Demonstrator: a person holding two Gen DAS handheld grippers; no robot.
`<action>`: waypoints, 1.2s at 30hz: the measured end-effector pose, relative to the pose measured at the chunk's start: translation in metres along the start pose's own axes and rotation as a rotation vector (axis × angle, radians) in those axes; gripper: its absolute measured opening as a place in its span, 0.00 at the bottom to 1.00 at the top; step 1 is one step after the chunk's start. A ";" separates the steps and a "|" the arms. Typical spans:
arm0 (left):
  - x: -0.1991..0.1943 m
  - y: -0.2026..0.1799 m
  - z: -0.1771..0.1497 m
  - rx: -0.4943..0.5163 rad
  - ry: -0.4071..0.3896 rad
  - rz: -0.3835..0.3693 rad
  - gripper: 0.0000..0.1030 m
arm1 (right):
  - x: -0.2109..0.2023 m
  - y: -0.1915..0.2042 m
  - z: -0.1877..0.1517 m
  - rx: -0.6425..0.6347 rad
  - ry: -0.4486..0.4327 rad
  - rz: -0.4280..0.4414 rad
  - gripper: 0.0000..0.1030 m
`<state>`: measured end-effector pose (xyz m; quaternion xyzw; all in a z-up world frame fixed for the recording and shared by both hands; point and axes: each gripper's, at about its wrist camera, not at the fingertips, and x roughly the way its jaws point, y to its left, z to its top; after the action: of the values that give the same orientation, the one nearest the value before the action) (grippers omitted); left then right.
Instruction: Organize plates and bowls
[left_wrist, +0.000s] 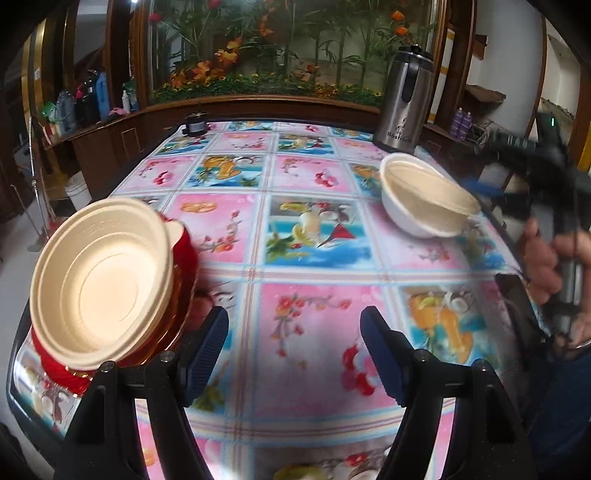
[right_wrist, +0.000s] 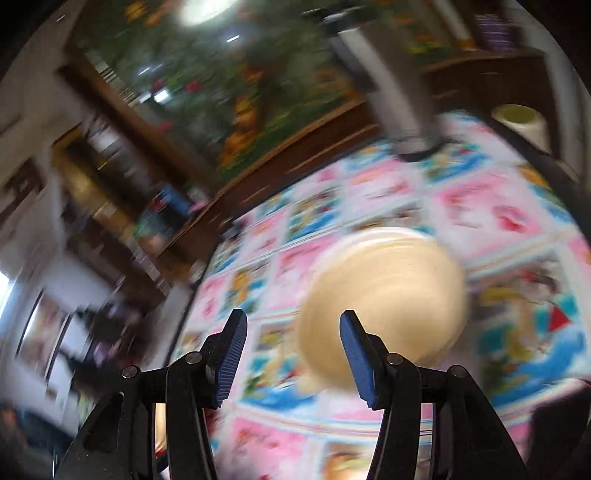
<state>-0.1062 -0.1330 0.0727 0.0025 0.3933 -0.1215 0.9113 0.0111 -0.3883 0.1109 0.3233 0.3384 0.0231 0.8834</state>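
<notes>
L gripper (left_wrist: 294, 343) is held open over the tablecloth (left_wrist: 306, 314) — nothing between its fingers. A cream plate (left_wrist: 99, 284) sits atop red dishes (left_wrist: 184, 254) at the table's left edge. R gripper (right_wrist: 293, 354) is also parted and empty (view badly blurred). A cream bowl (left_wrist: 424, 195) is seen tilted near the flask (left_wrist: 404, 99), just beyond the R fingers — contact can't be told.

One word can be made out — on the steel kettle (left_wrist: 404, 99). It looks like "Bosnior" (blurred, uncertain).
</notes>
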 end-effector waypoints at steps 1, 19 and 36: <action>0.001 -0.003 0.001 0.007 -0.001 -0.002 0.71 | -0.002 -0.011 0.004 0.027 -0.018 -0.043 0.55; 0.009 -0.013 -0.008 0.021 0.031 -0.010 0.71 | 0.004 -0.077 0.001 0.249 0.043 -0.088 0.12; -0.008 0.020 0.003 -0.095 -0.023 -0.011 0.71 | 0.031 0.023 -0.039 -0.002 0.237 0.441 0.08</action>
<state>-0.1048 -0.1125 0.0783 -0.0443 0.3881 -0.1075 0.9143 0.0150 -0.3399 0.0843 0.3832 0.3610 0.2533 0.8116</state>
